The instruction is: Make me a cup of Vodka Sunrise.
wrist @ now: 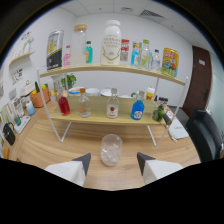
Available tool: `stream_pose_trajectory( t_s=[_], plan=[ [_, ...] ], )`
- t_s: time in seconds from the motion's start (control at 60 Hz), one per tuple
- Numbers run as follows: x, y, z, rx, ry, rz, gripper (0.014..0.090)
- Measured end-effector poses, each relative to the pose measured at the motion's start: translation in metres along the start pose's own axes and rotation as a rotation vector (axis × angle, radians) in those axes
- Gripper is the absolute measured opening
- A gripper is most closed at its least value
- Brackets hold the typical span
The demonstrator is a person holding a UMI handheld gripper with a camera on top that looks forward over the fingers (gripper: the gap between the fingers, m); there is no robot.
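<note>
A clear glass [110, 149] with ice in it stands on the wooden table [45, 145], just ahead of my gripper [113, 163] and in line with the gap between the two fingers. The fingers are apart and hold nothing. Beyond the glass, a two-tier wooden shelf [95, 119] carries bottles on its lower board: one with red liquid [63, 104], a clear one [84, 105], a clear one with a red label [113, 106] and a blue one [137, 109]. The upper board [100, 69] holds a large white bottle [111, 43], a tall clear jar [78, 44] and several smaller bottles and cans.
White metal legs [60, 131] of the shelf stand on the table to either side of the glass. A dark bottle and limes [162, 114] sit at the shelf's right end. A black chair [206, 134] is at the right, and small items line the wall at left [22, 107].
</note>
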Motion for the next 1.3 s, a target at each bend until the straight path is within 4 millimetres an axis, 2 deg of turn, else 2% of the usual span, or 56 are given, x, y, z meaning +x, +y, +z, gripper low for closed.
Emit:
stream_pose_trajectory(
  t_s=[0.167,0.333,0.417,0.533,0.617,0.717,0.867,1.083,1.15,1.3],
  plan=[
    [-0.002,0.004,-0.002,-0.010,0.004,0.025,0.0862],
    [-0.011,0.024,-0.012,-0.041,0.019,0.045,0.0855],
    [-0.028,0.035,-0.016,-0.051,0.012,0.063,0.0850],
    [-0.067,0.037,-0.016,-0.038,-0.024,0.085,0.0849],
    [-0.097,0.025,-0.010,0.000,-0.053,0.098,0.0850],
    [-0.127,0.000,0.002,0.068,-0.081,0.112,0.0853],
    [-0.159,-0.042,0.034,0.160,-0.112,0.135,0.0854],
    [-0.175,-0.092,0.089,0.230,-0.103,0.116,0.0848],
    [-0.174,-0.104,0.099,0.253,-0.092,0.118,0.0841],
    [-0.181,-0.120,0.128,0.264,-0.091,0.105,0.0773]
  ],
)
